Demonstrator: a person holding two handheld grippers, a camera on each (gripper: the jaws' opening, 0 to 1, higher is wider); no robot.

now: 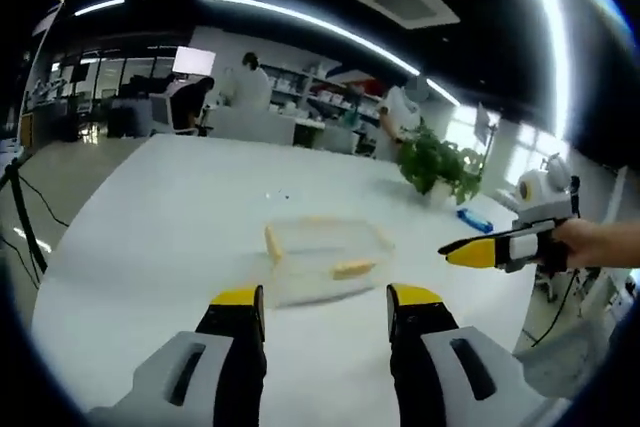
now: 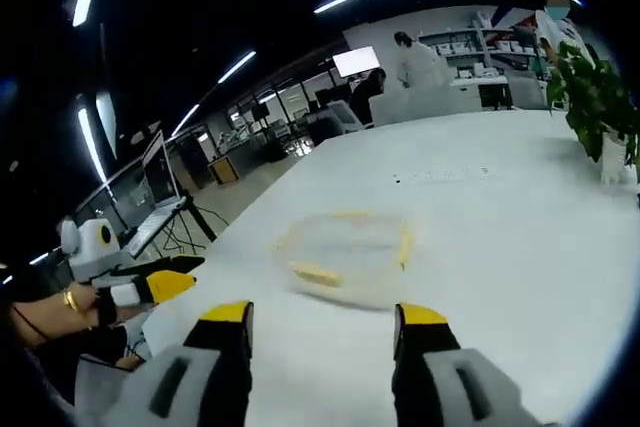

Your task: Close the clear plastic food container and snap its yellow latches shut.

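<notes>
Both tools, left (image 1: pixel 325 309) and right (image 2: pixel 325 325), gaped empty short of the container (image 1: pixel 325 255) on the counter (image 1: pixel 150 237), so squaring up over its latches (image 1: pixel 354 269) looked wise.

potted plant (image 1: pixel 440 167) and blue object (image 1: pixel 474 220) on white table (image 1: pixel 160 237).

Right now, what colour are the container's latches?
Yellow latches on the clear container, best in the left gripper view.

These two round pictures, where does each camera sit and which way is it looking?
Left gripper view: rides on the left claw, facing across the white table at the clear container; the right claw and a hand enter from the right.
Right gripper view: rides on the right claw, facing the container; the left claw enters from the left.
Shared: container, table, potted plant.
</notes>
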